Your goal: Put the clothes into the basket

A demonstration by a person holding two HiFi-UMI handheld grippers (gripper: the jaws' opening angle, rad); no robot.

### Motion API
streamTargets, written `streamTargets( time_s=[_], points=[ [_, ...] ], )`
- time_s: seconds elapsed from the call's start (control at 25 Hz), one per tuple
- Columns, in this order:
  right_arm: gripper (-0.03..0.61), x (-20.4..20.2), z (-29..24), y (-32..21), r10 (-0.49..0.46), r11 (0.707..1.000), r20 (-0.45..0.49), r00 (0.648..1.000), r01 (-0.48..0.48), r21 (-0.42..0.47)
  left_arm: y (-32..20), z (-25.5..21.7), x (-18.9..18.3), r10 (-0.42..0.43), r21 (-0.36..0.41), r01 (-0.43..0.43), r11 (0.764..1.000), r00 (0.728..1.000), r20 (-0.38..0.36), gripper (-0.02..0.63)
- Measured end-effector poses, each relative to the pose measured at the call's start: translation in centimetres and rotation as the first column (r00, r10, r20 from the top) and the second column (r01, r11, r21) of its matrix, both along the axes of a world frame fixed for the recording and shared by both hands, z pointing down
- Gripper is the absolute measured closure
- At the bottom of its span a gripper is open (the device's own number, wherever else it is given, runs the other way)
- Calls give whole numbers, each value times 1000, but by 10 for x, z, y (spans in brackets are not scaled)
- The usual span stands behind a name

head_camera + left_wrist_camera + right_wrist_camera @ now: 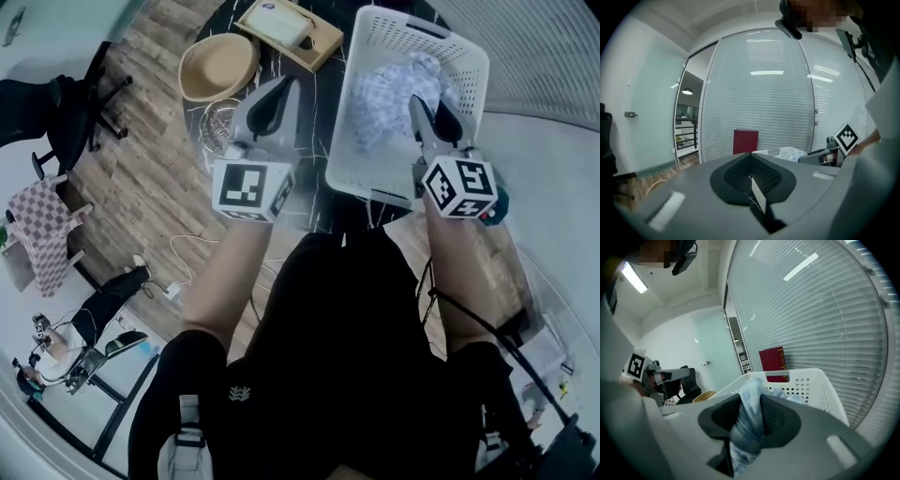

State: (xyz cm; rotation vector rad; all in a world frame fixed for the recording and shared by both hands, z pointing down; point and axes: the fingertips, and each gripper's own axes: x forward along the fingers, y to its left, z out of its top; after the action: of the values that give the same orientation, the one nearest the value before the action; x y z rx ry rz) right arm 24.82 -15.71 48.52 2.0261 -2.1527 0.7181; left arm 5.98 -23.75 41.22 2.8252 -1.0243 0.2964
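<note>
A white plastic basket (370, 112) stands on the black table, with a pale blue checked garment (389, 94) bunched inside it. My right gripper (434, 111) hangs over the basket's near right side, shut on a fold of that light blue cloth (749, 420), which bulges up between the dark pads. The basket's perforated wall (808, 385) shows just beyond the jaws. To the left of the basket, my left gripper (270, 101) hovers over the table. Its jaws (751, 164) are shut and hold no garment. The left gripper view shows the basket (790, 152) off to the right.
On the table's far left lie a straw hat (218, 66), a glass bowl (218, 122) and a wooden tray (289, 33). An office chair (75, 103) and a checked cloth (42, 234) stand on the floor at left. A red book (773, 362) leans against the blinds.
</note>
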Motion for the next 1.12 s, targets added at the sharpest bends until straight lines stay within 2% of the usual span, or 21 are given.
streamTargets(
  time_s=[1.12],
  points=[
    [448,1,66,-13,-4,996,22,1000,6,-88,-7,52,5,7,-56,-5,998,1000,29,611]
  ],
)
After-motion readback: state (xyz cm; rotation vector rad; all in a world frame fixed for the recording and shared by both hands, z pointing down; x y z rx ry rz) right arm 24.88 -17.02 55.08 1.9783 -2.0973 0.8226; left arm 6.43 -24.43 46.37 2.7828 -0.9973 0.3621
